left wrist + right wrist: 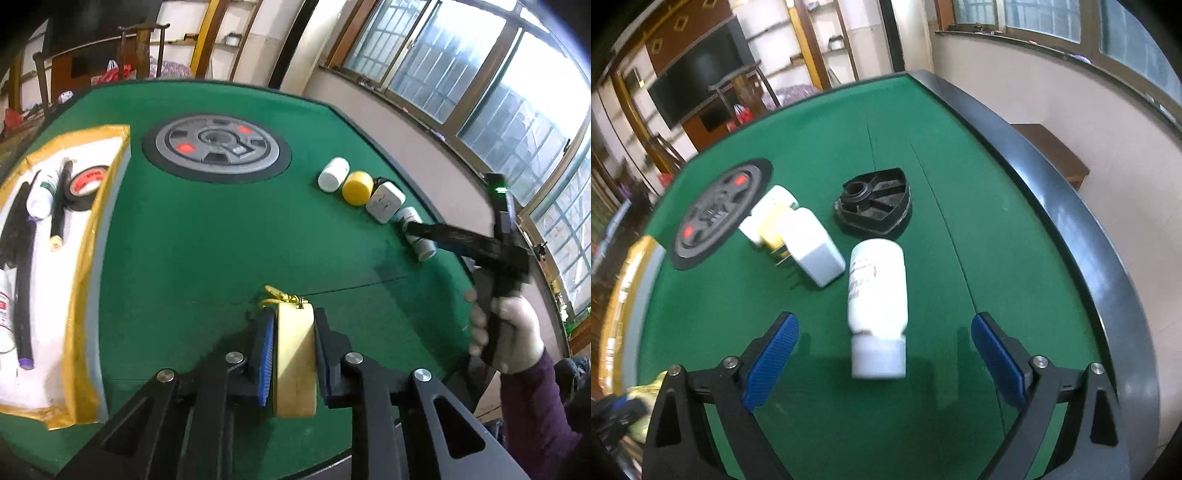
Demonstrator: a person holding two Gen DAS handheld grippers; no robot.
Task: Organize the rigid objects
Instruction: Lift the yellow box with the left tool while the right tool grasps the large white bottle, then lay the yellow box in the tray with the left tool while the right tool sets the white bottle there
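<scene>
My left gripper (293,332) is shut on a yellow tape measure (295,354) with a clip at its front, held above the green table (221,240). My right gripper (882,328) is open, its blue pads either side of a white bottle (877,284) that lies on the felt with its cap towards me. The right gripper also shows in the left wrist view (417,230), over the same bottle (421,243). A white bottle (333,173), a yellow cap-like piece (357,187) and a white plug adapter (384,202) lie in a row. A white tray (85,236) at left holds black tape (86,186), pens and tubes.
A round grey and black disc (216,147) sits in the table's middle. A black plastic triangular part (873,206) lies beyond the bottle. The table's black rim (1071,206) runs along the right, with a wall and windows behind. Chairs stand past the far edge.
</scene>
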